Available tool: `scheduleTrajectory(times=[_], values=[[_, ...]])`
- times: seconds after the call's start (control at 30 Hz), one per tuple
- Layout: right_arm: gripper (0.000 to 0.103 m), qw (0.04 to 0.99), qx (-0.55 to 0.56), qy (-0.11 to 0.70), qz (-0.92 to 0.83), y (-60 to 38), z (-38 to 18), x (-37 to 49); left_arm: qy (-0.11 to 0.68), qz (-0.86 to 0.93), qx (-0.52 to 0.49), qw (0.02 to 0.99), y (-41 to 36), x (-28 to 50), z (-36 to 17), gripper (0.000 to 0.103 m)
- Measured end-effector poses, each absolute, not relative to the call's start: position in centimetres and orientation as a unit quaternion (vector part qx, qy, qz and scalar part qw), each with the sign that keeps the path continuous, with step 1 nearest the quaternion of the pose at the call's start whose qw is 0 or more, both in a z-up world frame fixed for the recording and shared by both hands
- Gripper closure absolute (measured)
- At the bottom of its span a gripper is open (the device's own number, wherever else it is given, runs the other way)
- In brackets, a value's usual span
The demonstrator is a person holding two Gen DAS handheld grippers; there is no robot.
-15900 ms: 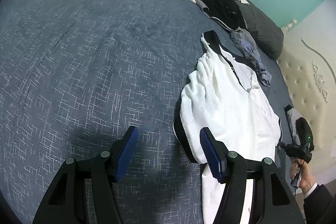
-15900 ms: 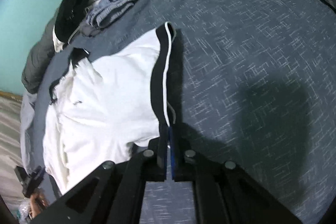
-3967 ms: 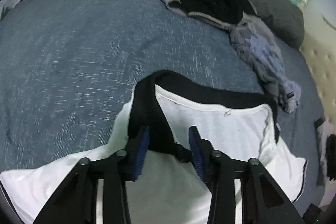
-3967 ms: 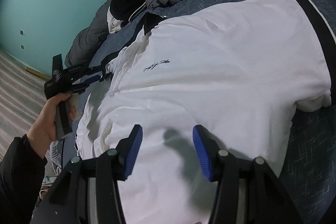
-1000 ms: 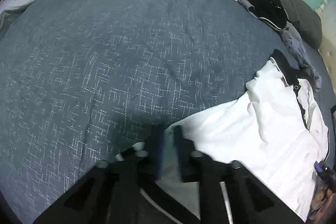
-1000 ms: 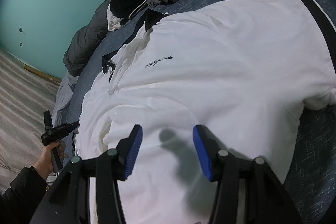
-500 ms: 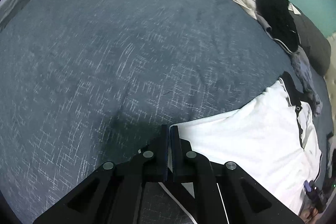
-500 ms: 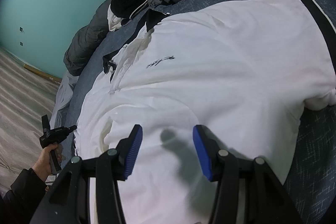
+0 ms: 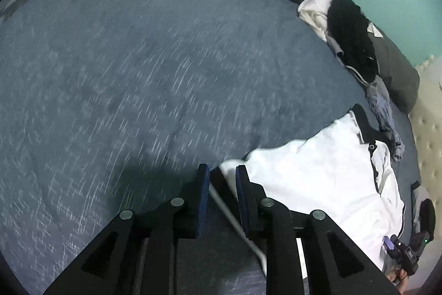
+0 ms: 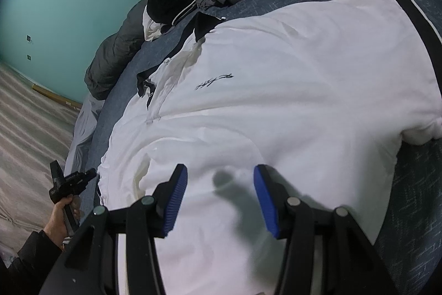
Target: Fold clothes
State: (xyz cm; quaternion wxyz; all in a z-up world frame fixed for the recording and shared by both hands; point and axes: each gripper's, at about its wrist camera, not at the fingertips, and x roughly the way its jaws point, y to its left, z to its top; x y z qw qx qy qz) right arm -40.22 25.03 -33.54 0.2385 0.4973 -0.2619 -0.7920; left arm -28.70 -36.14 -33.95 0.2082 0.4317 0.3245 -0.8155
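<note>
The left hand-held gripper [image 9: 220, 179] is opening, the white shirt [image 9: 326, 173] hem apparently between its pads (blurred); the right hand-held gripper [image 10: 219, 195] hovers open above the shirt's body.

black two-finger grippers, left [image 9: 220, 179] and right [image 10: 218, 183], with ribbed blue pads [image 10: 176, 201], round silver screws [image 9: 177, 202]; black sleeve [image 10: 25, 256] at the wrist.

Left gripper [image 9: 221, 179]: tilted steeply down in my left hand [image 10: 59, 217], jaws opening, blue pads slightly apart, shirt edge lying between them.
Right gripper [image 10: 219, 201]: angled down, jaws about half spread, nothing clamped.
</note>
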Motion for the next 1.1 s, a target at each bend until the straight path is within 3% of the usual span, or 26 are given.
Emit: scheduleTrajectory(times=[0.27,0.33,0.43,1.1], values=[[0.052,0.239,0.499,-0.261,-0.792,24.8,-33.7,-40.2,0.316,-0.819,0.437,0.196,-37.6,-27.7,-35.1,0.083],[0.052,0.239,0.499,-0.261,-0.791,24.9,-33.7,-40.2,0.316,-0.817,0.439,0.200,-37.7,-27.5,-35.2,0.096],[0.052,0.239,0.498,-0.262,-0.791,24.9,-33.7,-40.1,0.312,-0.817,0.438,0.207,-37.9,-27.4,-35.1,0.099],[0.052,0.238,0.497,-0.265,-0.791,25.1,-33.5,-40.1,0.362,-0.793,0.427,0.238,-40.2,-24.7,-35.5,0.100]])
